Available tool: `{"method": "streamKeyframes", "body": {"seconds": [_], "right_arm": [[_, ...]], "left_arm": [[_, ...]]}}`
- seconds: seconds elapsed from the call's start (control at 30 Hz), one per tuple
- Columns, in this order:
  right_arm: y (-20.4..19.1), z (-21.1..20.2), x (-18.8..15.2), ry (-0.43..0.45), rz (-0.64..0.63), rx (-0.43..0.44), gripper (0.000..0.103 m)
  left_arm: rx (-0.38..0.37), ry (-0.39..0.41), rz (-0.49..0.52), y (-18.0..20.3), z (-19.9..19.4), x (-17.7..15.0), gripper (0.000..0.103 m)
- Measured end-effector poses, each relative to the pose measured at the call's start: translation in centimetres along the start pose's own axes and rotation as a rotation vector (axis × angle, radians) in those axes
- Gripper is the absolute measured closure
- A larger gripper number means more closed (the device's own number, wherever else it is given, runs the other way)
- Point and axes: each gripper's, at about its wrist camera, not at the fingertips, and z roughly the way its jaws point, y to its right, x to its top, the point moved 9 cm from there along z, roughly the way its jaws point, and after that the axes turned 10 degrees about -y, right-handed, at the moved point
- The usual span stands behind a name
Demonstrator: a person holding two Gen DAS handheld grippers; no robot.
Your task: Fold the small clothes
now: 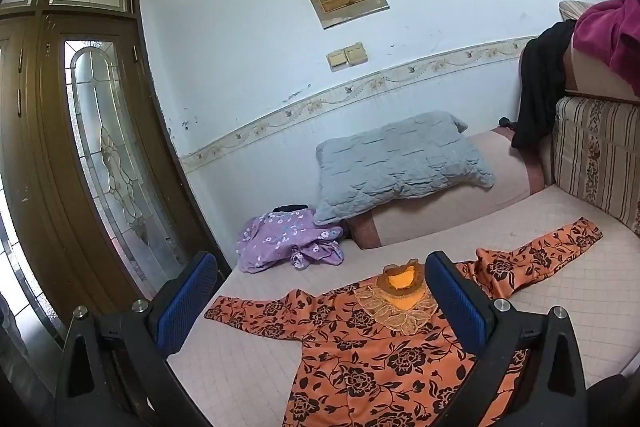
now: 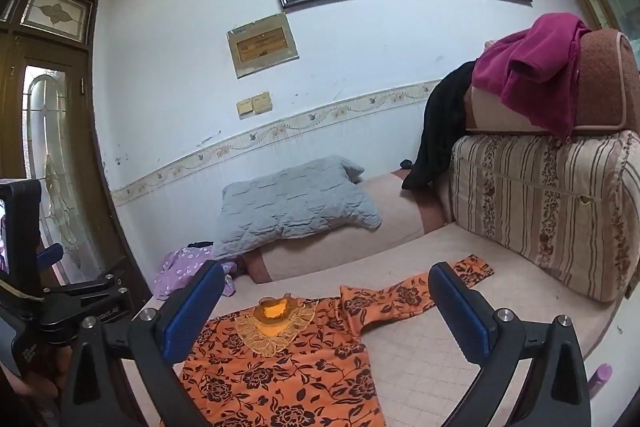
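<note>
Between the spread black claws of the left gripper (image 1: 322, 301), whose fingers carry blue ribbed pads (image 1: 188, 297), lies an orange top (image 1: 372, 351) printed with black roses and vines; its collar is tan lace around a plain yellow-orange neck. Beyond the claw, to its left, a lilac garment (image 1: 286, 241) shows small white flowers. Farther ahead rests a grey quilted pillow (image 1: 400, 163). To the claw's right stands a cushion (image 1: 600, 155) striped cream and brown with floral bands, a magenta cloth (image 2: 532, 67) and a black cloth (image 2: 440, 131) above it. The mattress (image 1: 560, 275) is pale pink, checked.
</note>
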Motion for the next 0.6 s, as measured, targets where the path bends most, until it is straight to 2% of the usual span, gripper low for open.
{"method": "streamKeyframes", "body": {"seconds": [0.2,0.6], "right_arm": [[-0.2,1.3,-1.4,-0.016,0.013,0.003,0.000],[-0.5,1.8,-1.9,-0.026,0.011,-0.013,0.000]], "left_arm": [[0.001,0.004,0.003,0.3,0.3,-0.6,0.000],[0.005,-0.014,0.011,0.8,0.4,-0.6,0.000]]}}
